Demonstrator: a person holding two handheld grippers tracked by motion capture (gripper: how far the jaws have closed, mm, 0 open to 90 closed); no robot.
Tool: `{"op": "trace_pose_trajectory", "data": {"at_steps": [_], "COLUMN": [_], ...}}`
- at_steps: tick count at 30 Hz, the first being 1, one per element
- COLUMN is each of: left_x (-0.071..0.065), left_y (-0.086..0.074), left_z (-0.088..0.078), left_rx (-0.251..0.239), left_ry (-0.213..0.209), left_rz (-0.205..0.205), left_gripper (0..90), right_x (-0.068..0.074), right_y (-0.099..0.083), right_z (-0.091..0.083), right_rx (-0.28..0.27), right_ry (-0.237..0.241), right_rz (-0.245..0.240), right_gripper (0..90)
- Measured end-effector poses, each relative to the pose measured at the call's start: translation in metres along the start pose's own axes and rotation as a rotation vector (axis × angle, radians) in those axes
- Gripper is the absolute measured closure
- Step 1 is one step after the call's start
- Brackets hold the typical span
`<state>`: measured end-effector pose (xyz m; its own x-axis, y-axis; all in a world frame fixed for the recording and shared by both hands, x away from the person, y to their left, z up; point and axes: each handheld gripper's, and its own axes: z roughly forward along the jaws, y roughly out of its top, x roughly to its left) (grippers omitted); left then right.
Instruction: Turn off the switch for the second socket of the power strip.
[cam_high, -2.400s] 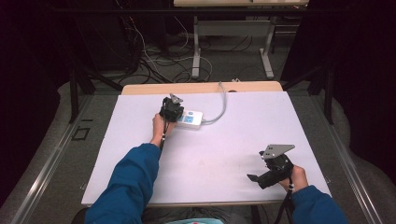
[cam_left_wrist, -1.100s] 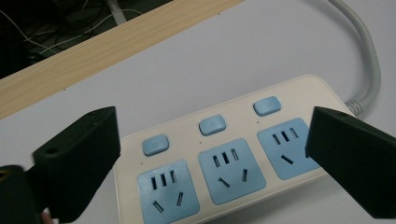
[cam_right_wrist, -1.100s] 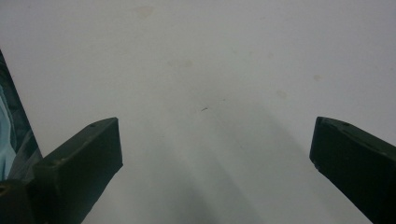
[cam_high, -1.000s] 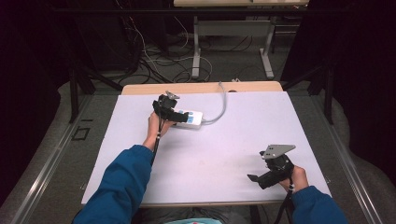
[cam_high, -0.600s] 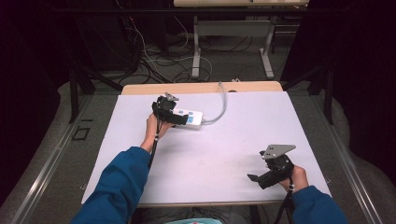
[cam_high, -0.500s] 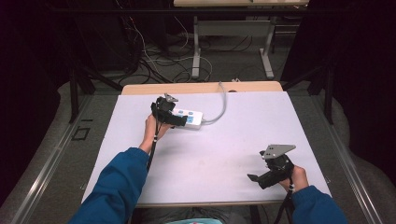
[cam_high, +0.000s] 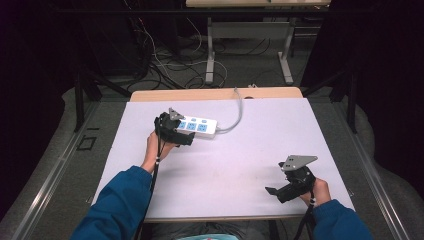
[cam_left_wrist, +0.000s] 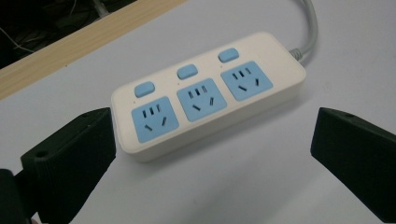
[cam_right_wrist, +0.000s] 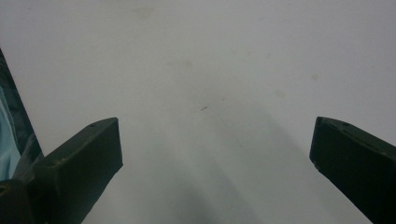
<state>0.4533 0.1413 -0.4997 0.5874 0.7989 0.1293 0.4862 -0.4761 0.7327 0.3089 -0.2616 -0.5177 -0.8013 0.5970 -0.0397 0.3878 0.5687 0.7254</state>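
Open white table (cam_high: 235, 165) between both tongs, nothing in the path. Only obstacles: power strip (cam_high: 196, 127) at far left, its cable (cam_high: 235, 114) curving off toward the far edge.

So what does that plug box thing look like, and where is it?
Look at the white table, toward its far left part. There lies the power strip, a cream block with three blue sockets, a blue switch above each and a grey cord, right before the left gripper.
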Motion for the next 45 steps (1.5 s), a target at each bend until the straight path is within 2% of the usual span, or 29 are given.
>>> {"op": "trace_pose_trajectory", "data": {"at_steps": [7,13,14,15,16,19,27,28,32,33,36,41,43,45], "left_x": [-0.006,-0.011,-0.011,-0.012,-0.012,-0.011,-0.013,-0.013,-0.016,-0.017,-0.020,-0.026,-0.029,-0.031], "left_y": [-0.011,-0.020,-0.023,-0.026,-0.028,-0.038,-0.057,-0.059,-0.067,-0.070,-0.076,-0.086,-0.090,-0.094], "left_z": [-0.020,-0.033,-0.036,-0.038,-0.039,-0.047,-0.066,-0.069,-0.078,-0.081,-0.086,-0.097,-0.101,-0.106], "left_rx": [-0.025,-0.022,-0.018,-0.021,-0.025,-0.012,-0.014,-0.020,-0.021,-0.015,-0.012,-0.011,-0.017,-0.019], "left_ry": [-0.003,-0.011,-0.012,-0.009,-0.011,-0.005,-0.015,-0.005,-0.012,-0.006,-0.027,-0.021,-0.028,-0.024], "left_rz": [0.020,0.042,0.046,0.044,0.041,0.057,0.041,0.050,0.047,0.059,0.054,0.079,0.072,0.078], "left_gripper": [0.0,0.0,0.0,0.0,0.0,0.0,0.0,0.0,0.0,0.0,0.0,0.0,0.0,0.0], "right_x": [0.000,-0.001,0.001,0.000,0.001,0.001,0.000,0.000,0.000,0.001,0.000,0.000,0.001,0.000], "right_y": [0.000,0.001,0.000,0.000,0.000,0.000,0.000,0.000,0.000,0.000,0.000,0.000,0.000,0.000], "right_z": [0.000,0.000,0.000,0.000,-0.001,-0.001,0.000,0.000,0.000,0.000,0.000,-0.001,-0.001,0.000], "right_rx": [0.011,0.006,-0.001,-0.004,0.007,-0.001,-0.003,-0.003,-0.002,0.000,-0.003,-0.002,0.001,-0.003], "right_ry": [0.004,0.003,-0.007,-0.005,0.000,-0.001,-0.002,-0.002,-0.002,-0.001,-0.003,-0.002,-0.002,-0.004], "right_rz": [-0.002,-0.013,0.001,-0.011,0.001,-0.002,-0.016,-0.017,-0.016,-0.012,-0.018,-0.017,-0.004,-0.017], "right_gripper": [1.8,1.9,1.9,1.9,1.9,1.9,1.9,1.9,1.9,1.9,1.9,1.9,1.9,1.9]}}
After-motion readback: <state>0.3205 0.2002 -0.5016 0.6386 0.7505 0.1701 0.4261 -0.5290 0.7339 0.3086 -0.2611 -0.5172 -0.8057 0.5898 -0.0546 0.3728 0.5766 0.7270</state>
